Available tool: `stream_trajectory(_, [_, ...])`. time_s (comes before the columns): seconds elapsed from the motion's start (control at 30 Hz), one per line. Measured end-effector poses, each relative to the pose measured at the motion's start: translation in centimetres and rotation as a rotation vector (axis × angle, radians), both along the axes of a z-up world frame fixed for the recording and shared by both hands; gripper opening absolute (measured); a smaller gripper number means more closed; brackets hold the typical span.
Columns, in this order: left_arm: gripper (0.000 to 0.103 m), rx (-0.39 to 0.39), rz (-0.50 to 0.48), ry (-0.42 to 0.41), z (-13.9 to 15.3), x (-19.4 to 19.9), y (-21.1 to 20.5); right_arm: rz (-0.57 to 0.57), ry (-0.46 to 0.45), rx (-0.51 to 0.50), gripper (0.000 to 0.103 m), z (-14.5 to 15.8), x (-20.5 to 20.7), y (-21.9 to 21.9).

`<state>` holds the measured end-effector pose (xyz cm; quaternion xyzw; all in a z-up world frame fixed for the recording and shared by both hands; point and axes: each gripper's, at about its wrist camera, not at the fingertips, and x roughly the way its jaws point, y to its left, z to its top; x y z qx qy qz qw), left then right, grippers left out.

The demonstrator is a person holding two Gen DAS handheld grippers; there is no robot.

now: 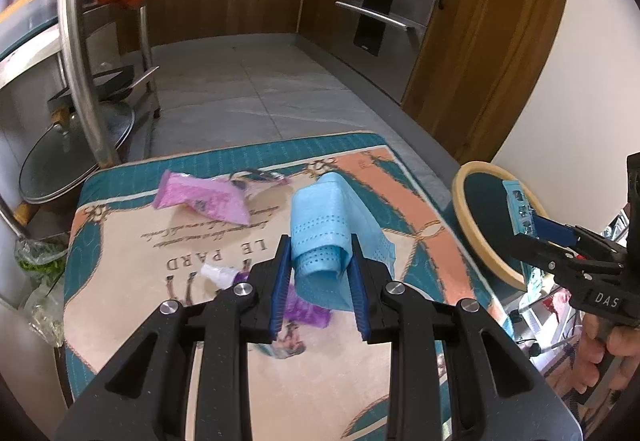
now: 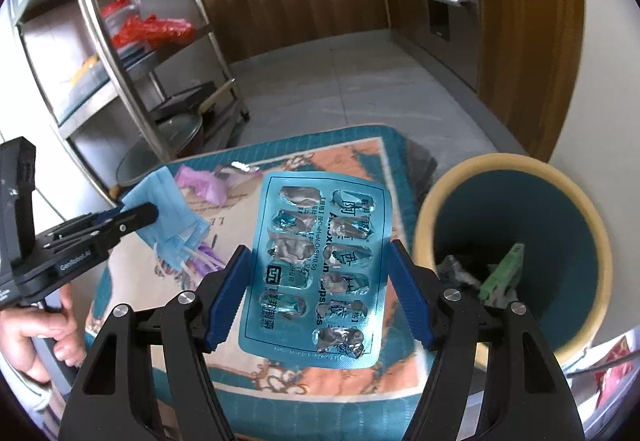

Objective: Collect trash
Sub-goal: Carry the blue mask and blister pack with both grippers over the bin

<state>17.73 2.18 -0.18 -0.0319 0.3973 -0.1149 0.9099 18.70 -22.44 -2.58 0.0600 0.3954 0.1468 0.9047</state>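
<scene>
Blue face mask (image 1: 320, 237) sits pinched in the left gripper (image 1: 320, 257). Right gripper (image 2: 320, 281) clamps a spent blister pack (image 2: 316, 265), the bin (image 2: 440, 201) just to its right.

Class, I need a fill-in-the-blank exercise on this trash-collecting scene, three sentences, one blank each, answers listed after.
1. The left tongs are shut on a light blue ____.
2. The right tongs grip an emptied blister pack of ____ colour.
3. Right of the table mat stands an open bin whose rim is cream and whose inside is ____.

Missing words: face mask; blue; teal
</scene>
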Motion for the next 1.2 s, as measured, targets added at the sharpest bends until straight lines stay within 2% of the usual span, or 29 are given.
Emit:
stream_trajectory(0.3, [0.026,0.019,-0.093,-0.07,1.5,-0.3,-4.2,-0.089,-0.031,0.033,0.07,-0.2,-0.8,-4.1])
stream_trajectory(0.67, [0.026,-0.006,-0.195,-0.07,1.9,0.6,-9.8,-0.219,-0.047,0.058,0.07,-0.8,-1.6,-10.1])
stream_trajectory(0.87, [0.026,0.014,-0.263,-0.081,1.6,1.4,-13.9,-0.297,-0.039,0.086,0.07,-1.4,-1.7,-13.1])
stream_trajectory(1.2, [0.026,0.027,-0.355,-0.075,-0.6,2.9,-20.3,-0.377,-0.008,0.109,0.07,-2.7,-1.1,-15.3])
